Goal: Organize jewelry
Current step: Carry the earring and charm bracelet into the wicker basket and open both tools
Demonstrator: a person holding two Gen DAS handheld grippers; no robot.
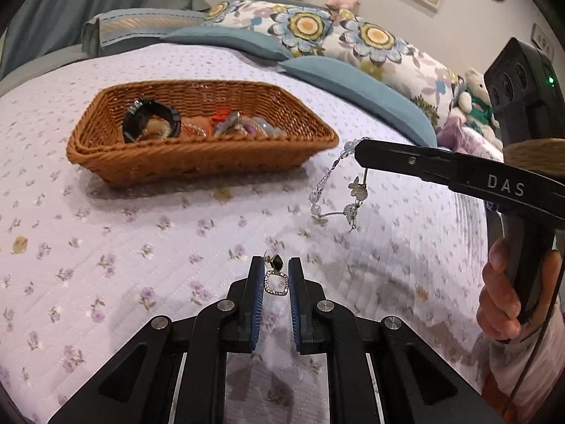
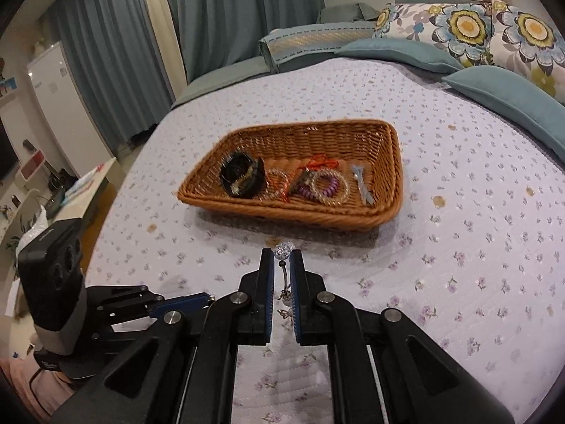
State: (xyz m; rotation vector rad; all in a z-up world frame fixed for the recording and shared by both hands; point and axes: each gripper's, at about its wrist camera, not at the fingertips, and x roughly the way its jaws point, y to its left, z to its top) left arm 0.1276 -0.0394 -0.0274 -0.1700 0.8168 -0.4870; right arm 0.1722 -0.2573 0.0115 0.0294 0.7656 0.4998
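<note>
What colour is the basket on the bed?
The rectangular woven wicker basket is orange-brown; the right wrist view shows it best.

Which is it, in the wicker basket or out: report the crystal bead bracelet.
Out: the crystal bead bracelet dangles from the right tongs, beside the brown wicker basket.

A pale lilac bedspread (image 1: 141,212), sprigged with tiny purple flowers, is lying under an orange-brown wicker basket (image 2: 300,212). Teal cushions (image 1: 360,92) are sitting beside pillows (image 1: 317,28) blooming with blue-and-yellow flowers, before grey-blue curtains (image 2: 229,10).

Soft indoor light, fisheye-warped edges, dark corners
</note>
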